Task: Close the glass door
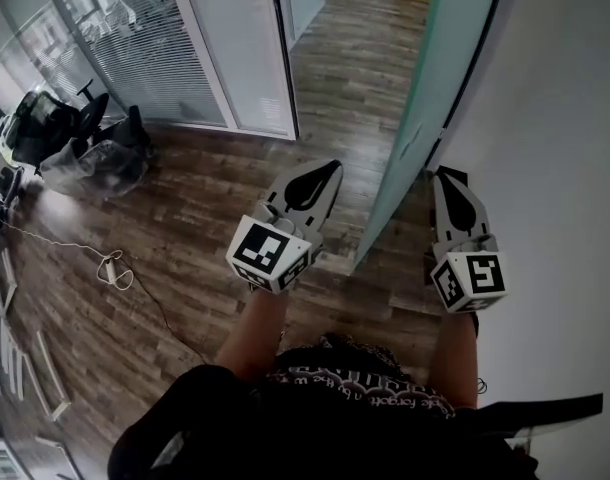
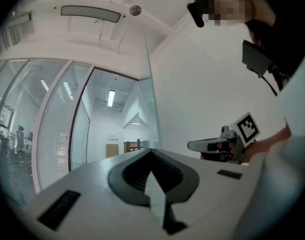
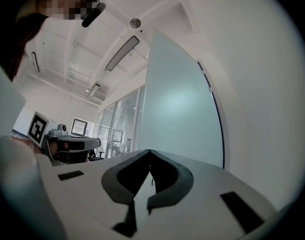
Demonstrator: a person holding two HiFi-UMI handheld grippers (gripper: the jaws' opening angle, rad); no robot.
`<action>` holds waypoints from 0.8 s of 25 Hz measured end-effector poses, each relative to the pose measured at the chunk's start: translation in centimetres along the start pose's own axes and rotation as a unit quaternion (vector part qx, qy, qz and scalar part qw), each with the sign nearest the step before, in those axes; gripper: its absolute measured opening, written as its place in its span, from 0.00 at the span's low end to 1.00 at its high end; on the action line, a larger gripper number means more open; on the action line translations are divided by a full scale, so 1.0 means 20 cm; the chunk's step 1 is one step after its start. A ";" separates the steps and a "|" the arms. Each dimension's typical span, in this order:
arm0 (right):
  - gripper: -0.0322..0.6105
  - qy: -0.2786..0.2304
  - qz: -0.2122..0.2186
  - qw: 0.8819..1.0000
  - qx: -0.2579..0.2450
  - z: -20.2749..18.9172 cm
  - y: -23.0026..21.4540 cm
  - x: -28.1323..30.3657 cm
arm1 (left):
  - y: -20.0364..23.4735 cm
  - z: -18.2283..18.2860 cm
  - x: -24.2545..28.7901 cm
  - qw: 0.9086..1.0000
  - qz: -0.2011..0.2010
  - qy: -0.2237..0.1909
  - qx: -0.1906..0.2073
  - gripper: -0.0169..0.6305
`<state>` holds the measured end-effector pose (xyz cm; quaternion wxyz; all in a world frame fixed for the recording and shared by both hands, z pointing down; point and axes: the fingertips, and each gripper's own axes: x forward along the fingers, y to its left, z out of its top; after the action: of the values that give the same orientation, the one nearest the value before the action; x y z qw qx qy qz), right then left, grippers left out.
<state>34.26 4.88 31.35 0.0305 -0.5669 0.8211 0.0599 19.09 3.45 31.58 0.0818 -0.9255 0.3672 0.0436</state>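
Both forearms reach forward, side by side, and each gripper points roughly level. The left gripper (image 1: 330,168) has its jaws drawn together at the tips with nothing between them. The right gripper (image 1: 443,174) is the same - tips met, empty.

The glass door (image 1: 425,78) stands edge-on between the two tools, to the right of the left gripper and to the left of the right one. The right gripper sits in the narrow gap between the door and the wall (image 1: 565,118). Whether either tip touches the glass cannot be told.

The left gripper view shows the door only as a thin upright edge just above and beyond its tips, with the other tool past it to the right. The right gripper view shows the door's broad frosted face rising ahead and to the right of its tips, its dark edge close to the wall. Only the head view shows both tools flanking the door's lower edge.

Below the tools lies a wood floor (image 1: 215,198), with a thin cable (image 1: 113,268) trailing left of the left gripper. Beyond it to the far left are chairs (image 1: 55,128) and a glass partition (image 1: 205,48) - blinds show behind it.
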 end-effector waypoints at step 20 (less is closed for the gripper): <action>0.05 0.016 0.208 0.978 0.020 -0.12 -0.26 0.41 | 0.10 -0.03 -0.02 0.963 0.266 0.028 0.012 0.02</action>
<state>36.32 -4.85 32.34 0.0152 -0.3836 0.9226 0.0392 17.51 2.11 32.05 0.0675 -0.7943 0.6029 0.0332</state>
